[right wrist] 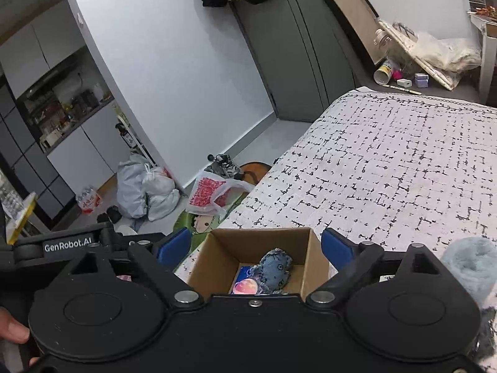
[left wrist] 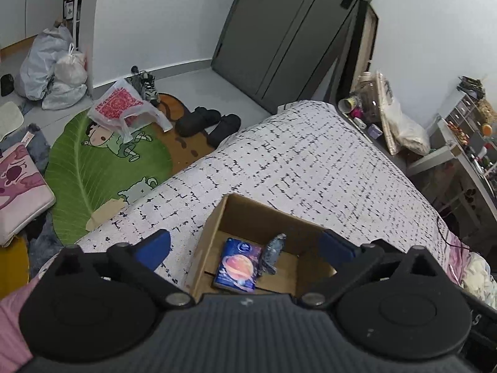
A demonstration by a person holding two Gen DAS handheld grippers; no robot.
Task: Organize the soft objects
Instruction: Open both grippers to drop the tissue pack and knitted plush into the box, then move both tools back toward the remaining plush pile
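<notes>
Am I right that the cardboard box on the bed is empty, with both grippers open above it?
Not quite: the cardboard box is not empty. The right wrist view shows a denim soft toy and a tissue pack inside. Both the left gripper and right gripper are open.

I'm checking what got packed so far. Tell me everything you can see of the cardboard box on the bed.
The cardboard box is plain brown, open-topped, and sits upright on the patterned bedspread near its edge. Inside lie a tissue pack printed with a planet and a blue denim soft toy beside and partly over it. Neither tool touches the box.
</notes>
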